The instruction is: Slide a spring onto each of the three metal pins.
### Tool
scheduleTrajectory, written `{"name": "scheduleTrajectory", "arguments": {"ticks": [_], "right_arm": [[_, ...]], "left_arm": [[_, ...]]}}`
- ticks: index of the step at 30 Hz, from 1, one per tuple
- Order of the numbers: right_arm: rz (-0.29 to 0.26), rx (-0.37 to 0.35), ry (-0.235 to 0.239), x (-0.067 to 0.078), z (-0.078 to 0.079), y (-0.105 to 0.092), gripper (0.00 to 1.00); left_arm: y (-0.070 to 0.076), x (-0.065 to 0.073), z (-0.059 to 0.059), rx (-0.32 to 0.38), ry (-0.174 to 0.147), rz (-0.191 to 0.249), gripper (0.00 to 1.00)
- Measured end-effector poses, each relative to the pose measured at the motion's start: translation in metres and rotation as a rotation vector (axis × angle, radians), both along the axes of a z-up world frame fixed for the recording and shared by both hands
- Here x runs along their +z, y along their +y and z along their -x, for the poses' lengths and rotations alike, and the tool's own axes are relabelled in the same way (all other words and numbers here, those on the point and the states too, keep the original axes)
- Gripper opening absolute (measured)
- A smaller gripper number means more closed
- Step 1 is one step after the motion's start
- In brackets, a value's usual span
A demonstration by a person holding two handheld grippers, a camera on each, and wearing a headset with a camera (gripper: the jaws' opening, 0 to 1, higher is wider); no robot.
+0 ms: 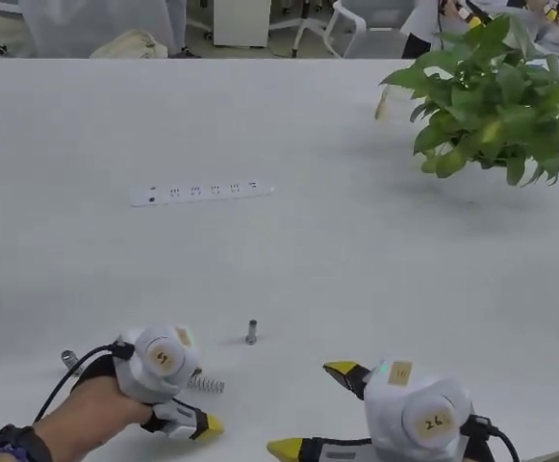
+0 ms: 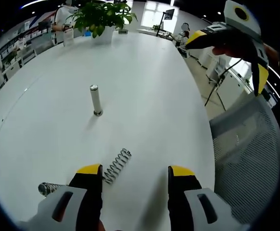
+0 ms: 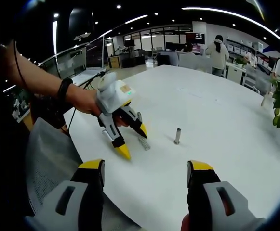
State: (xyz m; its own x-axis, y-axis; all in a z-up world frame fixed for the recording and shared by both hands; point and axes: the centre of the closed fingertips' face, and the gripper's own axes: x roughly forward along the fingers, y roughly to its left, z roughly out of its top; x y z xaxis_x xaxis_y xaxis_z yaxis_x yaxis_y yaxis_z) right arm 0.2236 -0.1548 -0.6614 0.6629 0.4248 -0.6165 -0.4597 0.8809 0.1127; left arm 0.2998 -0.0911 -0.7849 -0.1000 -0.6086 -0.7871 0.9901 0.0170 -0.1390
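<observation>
So, the white table [image 1: 356,250] has tons of bare room up top; its near edge is at bottom right, by the right gripper [image 1: 313,408]. The left gripper [image 2: 135,170] sits bottom left. Both are spread wide w/ nothing in 'em. Short silver pin [image 1: 251,332] stands upright at lower centre, and a coiled spring [image 1: 206,384] lies flat just beside the left jaws.
</observation>
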Motion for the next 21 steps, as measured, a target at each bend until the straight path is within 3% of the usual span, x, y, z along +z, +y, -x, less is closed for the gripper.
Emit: {"name": "scheduleTrajectory", "arguments": {"ticks": [6, 9, 15, 21], "right_arm": [[0.0, -0.001, 0.004, -0.002, 0.002, 0.0, 0.68], [0.002, -0.003, 0.006, -0.003, 0.003, -0.002, 0.68], [0.0, -0.016, 0.005, -0.003, 0.005, -0.005, 0.67], [0.002, -0.011, 0.006, -0.004, 0.007, -0.002, 0.67]], "left_arm": [[0.003, -0.003, 0.0, 0.013, -0.007, 0.007, 0.41], [0.006, -0.005, -0.005, 0.023, -0.034, 0.0, 0.3], [0.018, -0.008, -0.002, -0.082, -0.13, -0.036, 0.22], [0.024, -0.008, 0.004, -0.098, -0.143, -0.044, 0.19]]}}
